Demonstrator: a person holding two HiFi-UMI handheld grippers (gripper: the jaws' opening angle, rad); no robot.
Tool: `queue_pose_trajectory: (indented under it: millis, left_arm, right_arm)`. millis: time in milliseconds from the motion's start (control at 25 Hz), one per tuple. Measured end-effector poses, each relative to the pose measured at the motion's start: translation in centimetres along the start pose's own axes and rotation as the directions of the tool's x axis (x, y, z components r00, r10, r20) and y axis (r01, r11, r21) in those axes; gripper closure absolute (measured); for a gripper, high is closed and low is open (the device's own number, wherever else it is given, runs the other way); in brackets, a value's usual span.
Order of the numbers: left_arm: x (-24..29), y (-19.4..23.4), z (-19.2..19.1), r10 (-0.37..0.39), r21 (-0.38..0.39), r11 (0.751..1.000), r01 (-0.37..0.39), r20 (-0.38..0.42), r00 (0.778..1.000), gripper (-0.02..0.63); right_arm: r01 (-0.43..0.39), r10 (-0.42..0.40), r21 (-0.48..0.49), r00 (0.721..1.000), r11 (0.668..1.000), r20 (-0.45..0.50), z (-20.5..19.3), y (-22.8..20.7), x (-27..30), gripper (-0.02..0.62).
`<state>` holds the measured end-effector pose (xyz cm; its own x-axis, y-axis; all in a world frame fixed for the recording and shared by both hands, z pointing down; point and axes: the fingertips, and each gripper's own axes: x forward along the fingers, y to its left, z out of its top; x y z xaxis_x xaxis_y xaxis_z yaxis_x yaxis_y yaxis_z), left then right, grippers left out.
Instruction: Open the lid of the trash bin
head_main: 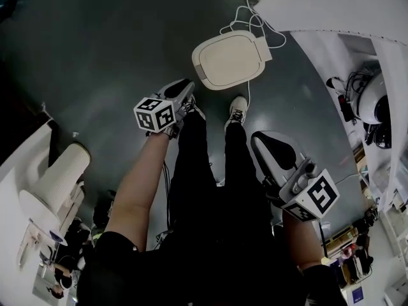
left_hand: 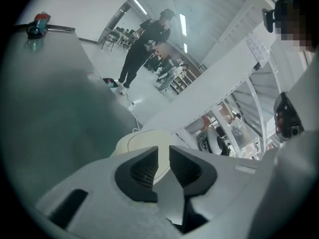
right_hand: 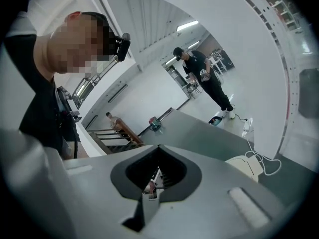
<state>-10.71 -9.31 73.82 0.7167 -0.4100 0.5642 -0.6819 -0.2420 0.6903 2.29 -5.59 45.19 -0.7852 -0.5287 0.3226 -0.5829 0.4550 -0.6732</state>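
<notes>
The bin [head_main: 231, 60] stands on the floor [head_main: 115, 37], with its lid down on top. A cable [head_main: 245, 8] lies on the floor behind the bin and passes along the bin's right side. The person's right shoe [head_main: 238, 109] is just before the bin, and the left shoe [head_main: 193, 111] is to its left. The left claw [head_main: 185, 88] is over the left shoe, near the bin's front left corner. The right claw [head_main: 264, 142] is right of the right leg, farther from the bin.
</notes>
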Motion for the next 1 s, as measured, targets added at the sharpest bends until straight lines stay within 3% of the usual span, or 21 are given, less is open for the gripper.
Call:
queue_pose_trajectory:
  millis: [320, 520, 680, 1000]
  left_arm:
    - [5.2, 6.2, -4.4, 0.033, -0.108, 0.993, -0.042, -0.077, 0.996, 0.490]
    - [7.8, 9.3, -6.1, 0.067, -0.159, 0.984, -0.084, -0.110, 0.992, 0.418]
    - [9.2, 11.4, -7.4, 0.101, -0.201, 0.971, -0.127, -0.131, 0.986, 0.413]
    - [10.8, 13.5, -8.8, 0.138, -0.181, 0.969, -0.169, -0.173, 0.975, 0.417]
  right_arm:
    - [0.049, -0.046, 0.063, 0.998, 0.997, -0.043, -4.4, -3.2, 0.9, 0.588]
    - [0.066, -0.060, 0.097, 0.996, 0.993, -0.061, -6.0, -4.6, 1.2, 0.589]
    - [0.076, -0.067, 0.105, 0.994, 0.992, -0.080, -7.1, -5.7, 1.1, 0.589]
    - [0.079, -0.066, 0.158, 0.994, 0.984, -0.084, -8.3, -6.5, 1.7, 0.588]
